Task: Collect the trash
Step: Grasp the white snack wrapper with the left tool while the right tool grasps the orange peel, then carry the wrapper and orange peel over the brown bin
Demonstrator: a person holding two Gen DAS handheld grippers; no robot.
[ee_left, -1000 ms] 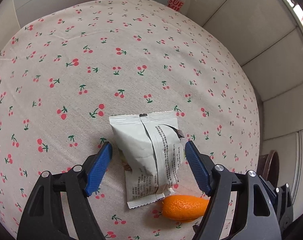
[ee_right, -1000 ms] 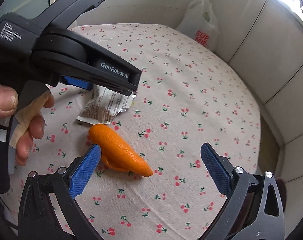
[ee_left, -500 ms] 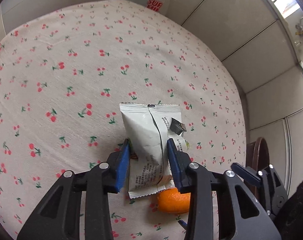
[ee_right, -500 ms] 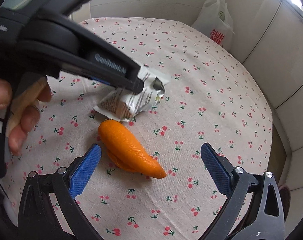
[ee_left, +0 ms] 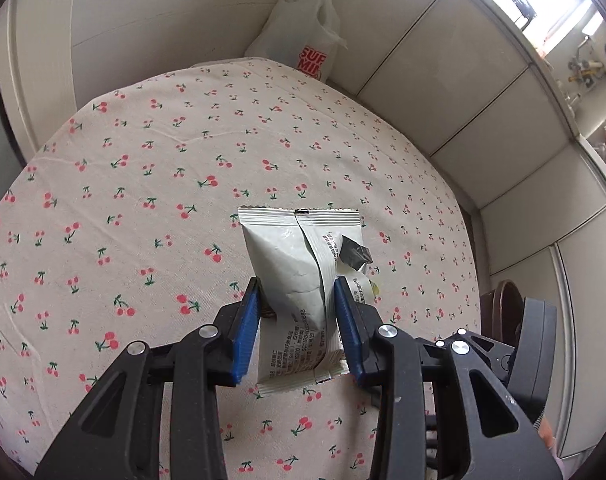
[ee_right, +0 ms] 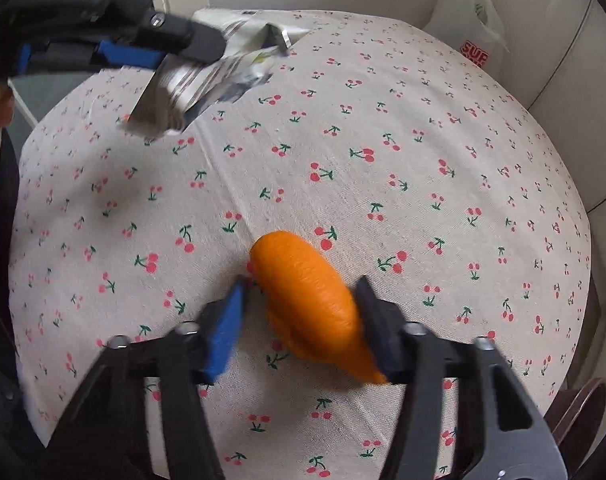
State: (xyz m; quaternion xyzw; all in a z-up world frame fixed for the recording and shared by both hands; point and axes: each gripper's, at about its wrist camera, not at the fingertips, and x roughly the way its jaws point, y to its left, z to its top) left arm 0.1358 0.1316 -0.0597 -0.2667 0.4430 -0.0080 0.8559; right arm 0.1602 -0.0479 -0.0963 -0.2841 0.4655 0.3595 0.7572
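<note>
Readable print: red letters on a bag, fine print on a wrapper

The white plastic bag [ee_left: 303, 36] standing at the tabletop's far edge carries red block letters, "SUP" over "MI", the rest cut off by a fold; the right wrist view shows only "SUF". The torn grey snack wrapper [ee_left: 299, 276] bears small dark printed lines with digits, too fine to read. White lettering on the left gripper's body is blurred.

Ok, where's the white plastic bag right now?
The white plastic bag sits past the table's far edge, against the wall; upper right in the right wrist view.
</note>
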